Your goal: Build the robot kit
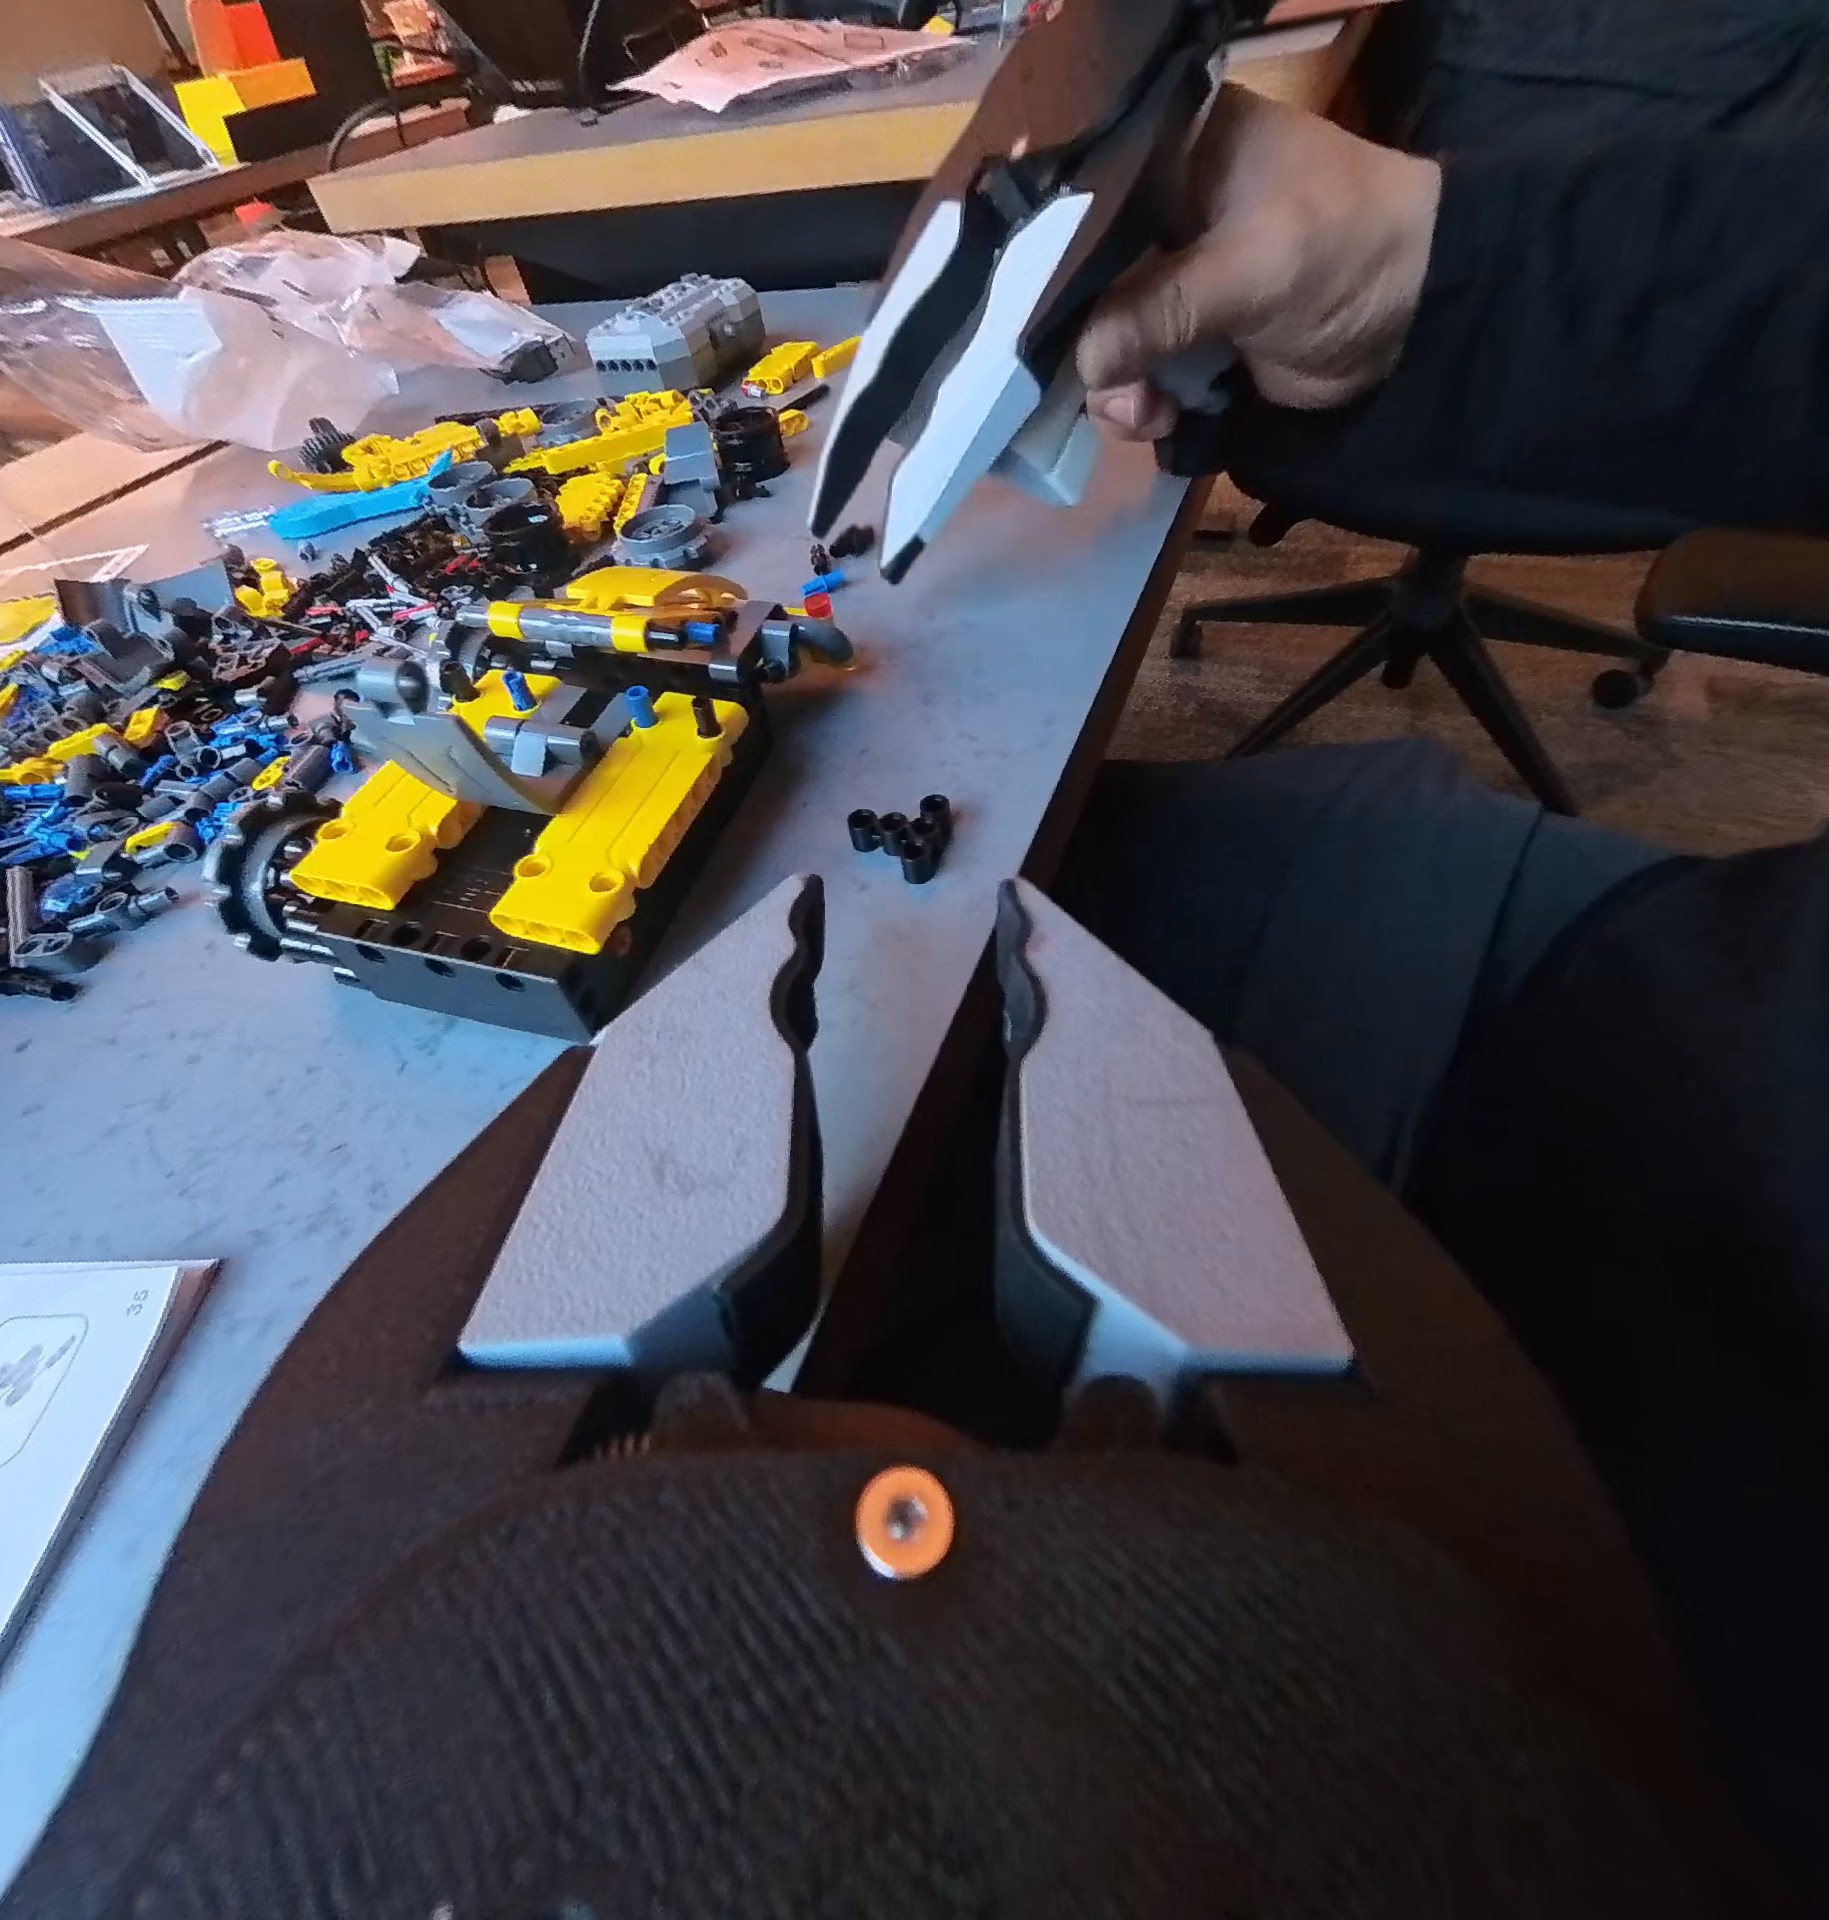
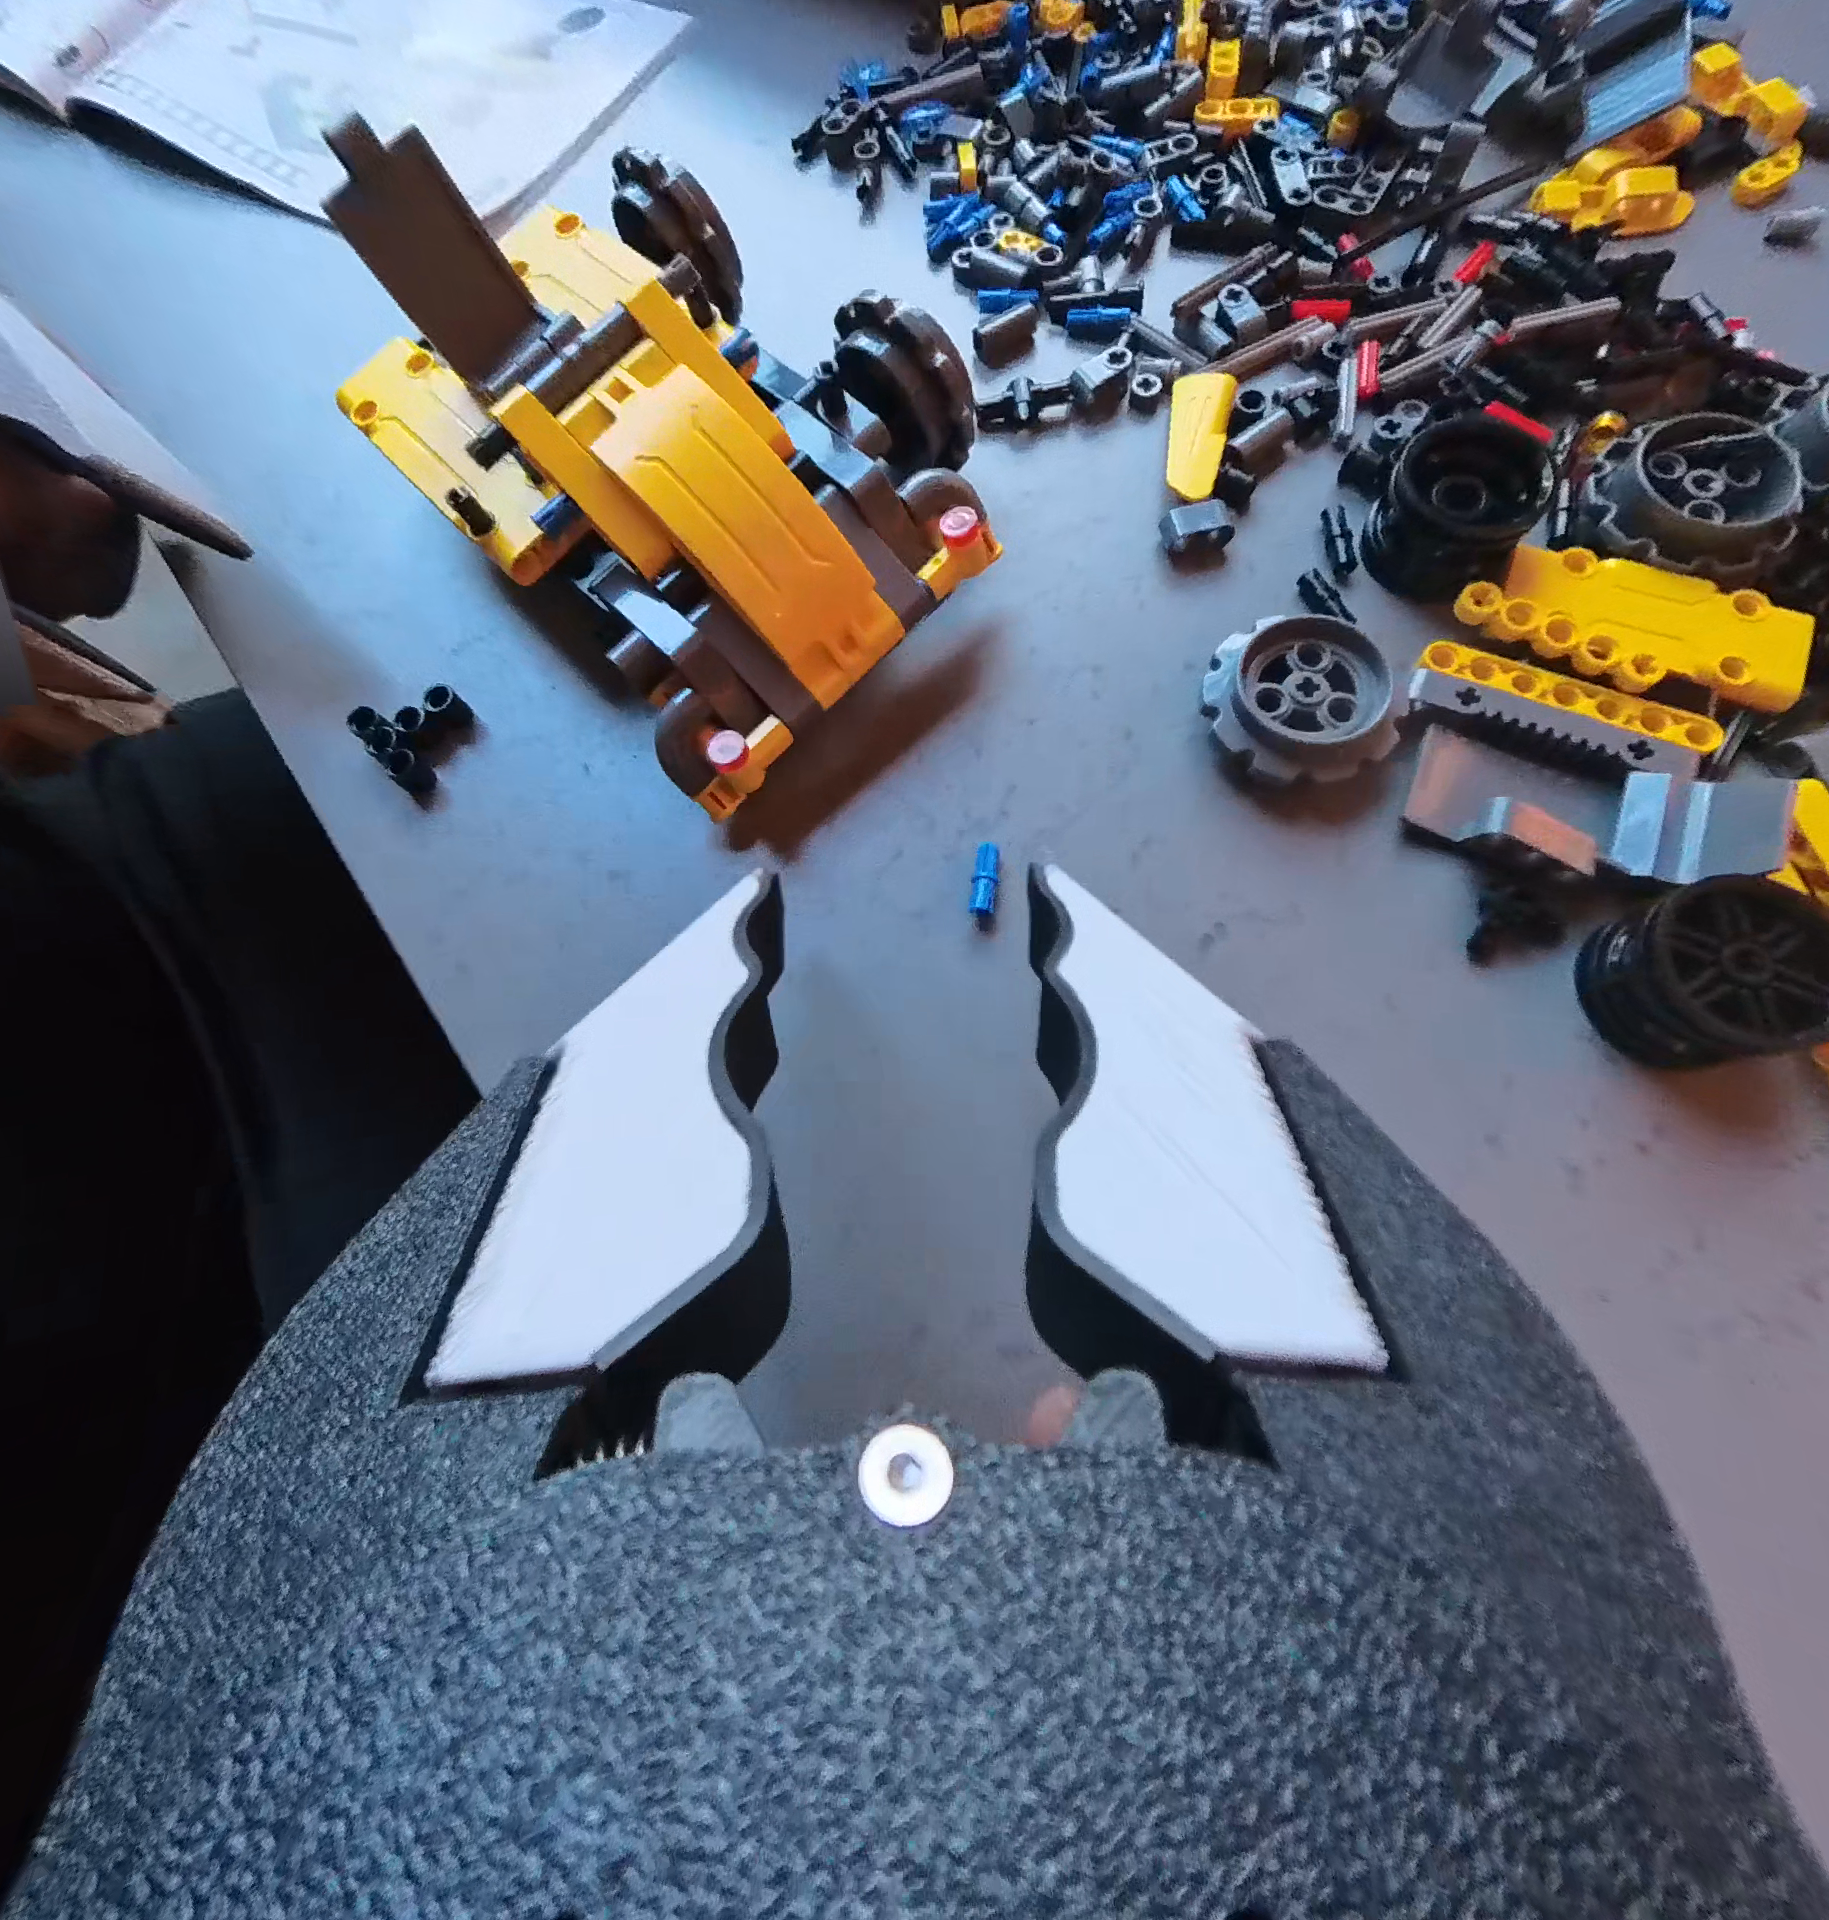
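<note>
Both views are evenly lit by warm, soft daylight — no harsh glare is seen. A broad soft shadow is thrown by the yellow model (image 2: 681, 488) onto the grey surface (image 2: 1097, 1195), toward the camera. Strong fisheye bending is noted at the edges. Slight motion blur is seen throughout — the dark clothing is underexposed.

Printed page number borne at the corner of an open instruction booklet (image 1: 53, 1382), just beside the grey table (image 1: 297, 1122) edge, diagrams printed on its page, no other writing made out elsewhere
</note>
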